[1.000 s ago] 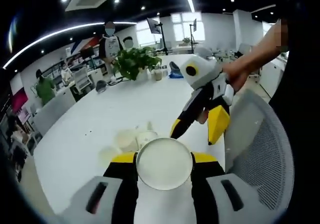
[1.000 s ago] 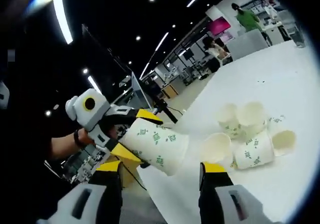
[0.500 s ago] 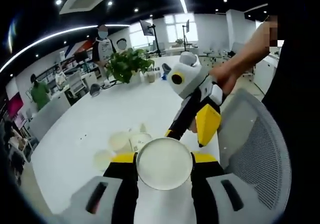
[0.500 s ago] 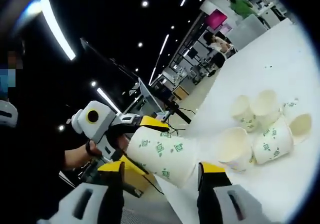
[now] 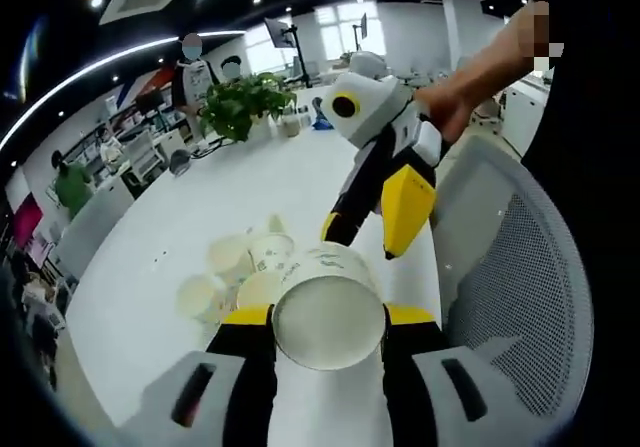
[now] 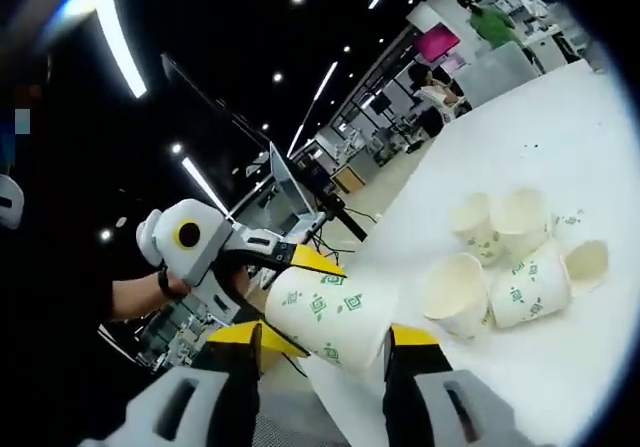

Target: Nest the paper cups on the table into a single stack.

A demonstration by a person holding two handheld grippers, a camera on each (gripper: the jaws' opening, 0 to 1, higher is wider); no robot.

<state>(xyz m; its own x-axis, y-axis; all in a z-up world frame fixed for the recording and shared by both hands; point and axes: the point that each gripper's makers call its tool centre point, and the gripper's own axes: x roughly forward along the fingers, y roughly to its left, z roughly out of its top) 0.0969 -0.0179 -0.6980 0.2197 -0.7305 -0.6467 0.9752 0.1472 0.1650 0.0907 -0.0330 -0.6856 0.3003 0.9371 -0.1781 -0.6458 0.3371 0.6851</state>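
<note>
We hold one paper cup [image 6: 333,314] in our left gripper [image 6: 262,267], jaws clamped on its thin, crushable wall; our right gripper [image 6: 318,342] brackets it, grip uncertain. Loose cups [image 6: 500,257] lie on the worktop [image 6: 560,357]; pinch lightly near rims.

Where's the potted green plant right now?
In the left gripper view the potted plant sits at the far end of the white table, upper left, well beyond the loose paper cups.

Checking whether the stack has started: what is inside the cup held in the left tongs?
Its mouth faces away from the left gripper view; only the paper cup's base shows there. In the right gripper view its side hides the inside.
</note>
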